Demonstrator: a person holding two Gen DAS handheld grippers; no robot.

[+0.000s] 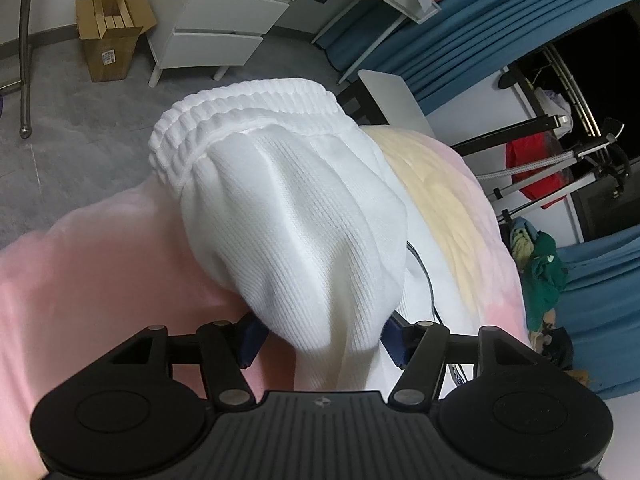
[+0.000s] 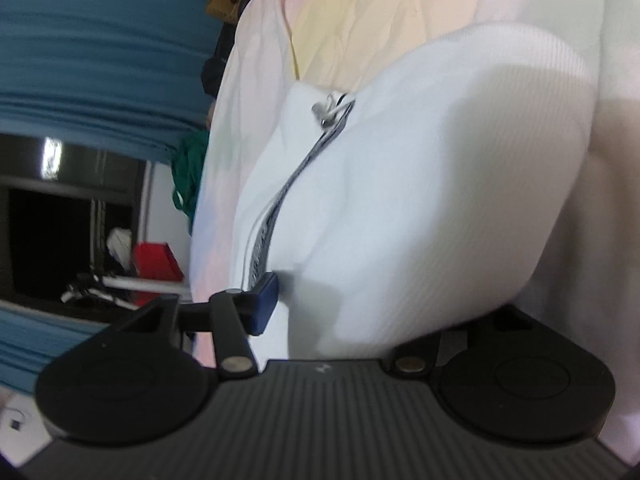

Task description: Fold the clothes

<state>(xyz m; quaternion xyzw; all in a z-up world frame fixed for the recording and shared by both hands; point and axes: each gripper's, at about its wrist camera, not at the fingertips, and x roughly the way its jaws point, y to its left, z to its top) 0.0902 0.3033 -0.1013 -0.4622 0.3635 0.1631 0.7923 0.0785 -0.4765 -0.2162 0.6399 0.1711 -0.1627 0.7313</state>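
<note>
A white ribbed garment with an elastic cuff or hem drapes over my left gripper. Its blue pads press into the cloth from both sides, so it is shut on the garment. In the right wrist view the same white garment shows a grey zipper with a metal pull. My right gripper grips the cloth beside the zipper; only its left blue pad shows, the other is hidden under fabric. All lies over a pink and yellow blanket.
A cardboard box and white drawers stand on the grey floor beyond. Blue curtains, a red item on tripod legs and a green cloth are to the right of the blanket edge.
</note>
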